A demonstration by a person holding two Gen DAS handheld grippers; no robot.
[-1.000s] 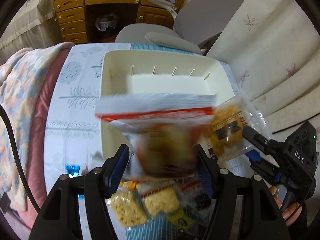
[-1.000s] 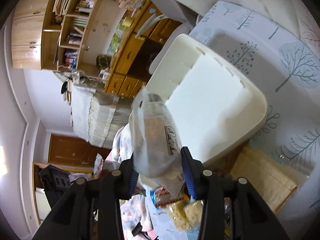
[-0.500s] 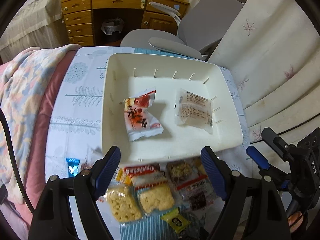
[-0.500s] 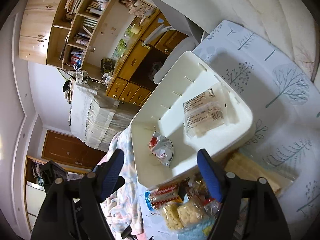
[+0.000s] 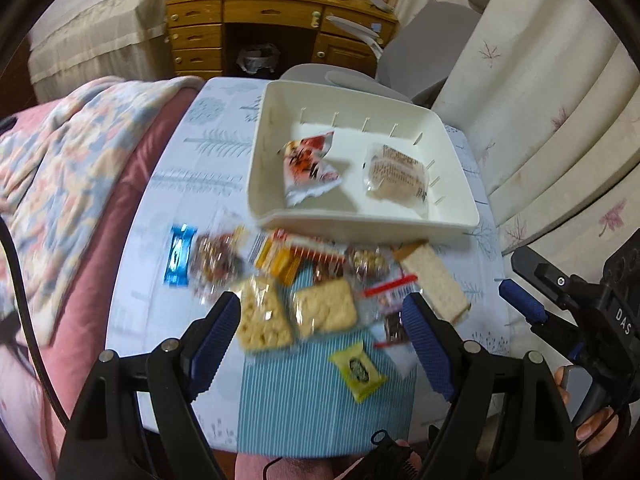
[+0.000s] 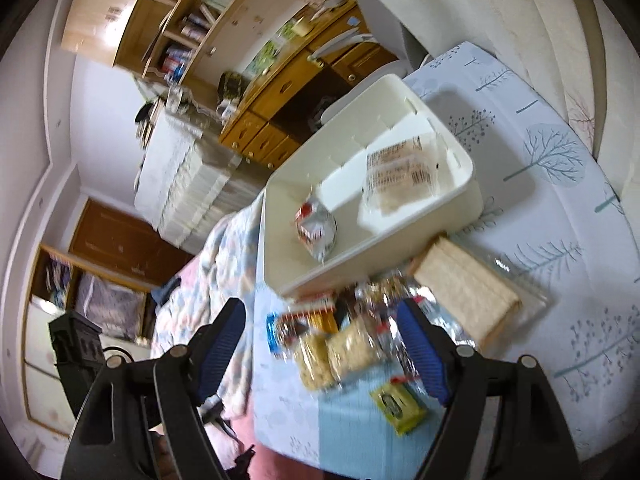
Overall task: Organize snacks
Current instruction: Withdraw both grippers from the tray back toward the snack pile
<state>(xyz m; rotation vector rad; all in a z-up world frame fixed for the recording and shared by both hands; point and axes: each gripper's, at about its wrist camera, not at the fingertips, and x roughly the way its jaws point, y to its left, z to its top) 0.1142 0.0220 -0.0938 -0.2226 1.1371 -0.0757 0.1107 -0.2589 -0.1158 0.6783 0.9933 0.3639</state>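
Observation:
A white bin (image 5: 360, 220) (image 6: 464, 200) sits on the tree-print table. Inside lie a red-and-white packet (image 5: 308, 168) (image 6: 316, 228) on the left and a clear-wrapped pastry (image 5: 396, 176) (image 6: 400, 178) on the right. In front of the bin lies a pile of snacks: two puffed-rice bars (image 5: 296, 316) (image 6: 340, 352), a blue bar (image 5: 180, 256), a yellow candy (image 5: 358, 366) (image 6: 396, 402) and a wrapped sandwich (image 5: 436, 284) (image 6: 468, 296). My left gripper (image 5: 320, 328) is open and empty above the pile. My right gripper (image 6: 324, 340) is open and empty; it also shows in the left wrist view (image 5: 524, 280).
A bed with a patterned blanket (image 5: 60, 168) borders the table's left side. A grey chair (image 5: 424, 44) and wooden desk (image 5: 276, 28) stand behind the table. A curtain (image 5: 552, 100) hangs on the right. A blue striped cloth (image 5: 312, 400) covers the table's near edge.
One second ago each gripper was shut on a packet over the bin. Both opened, the packets dropped into the bin, and both grippers drew back toward the snack pile.

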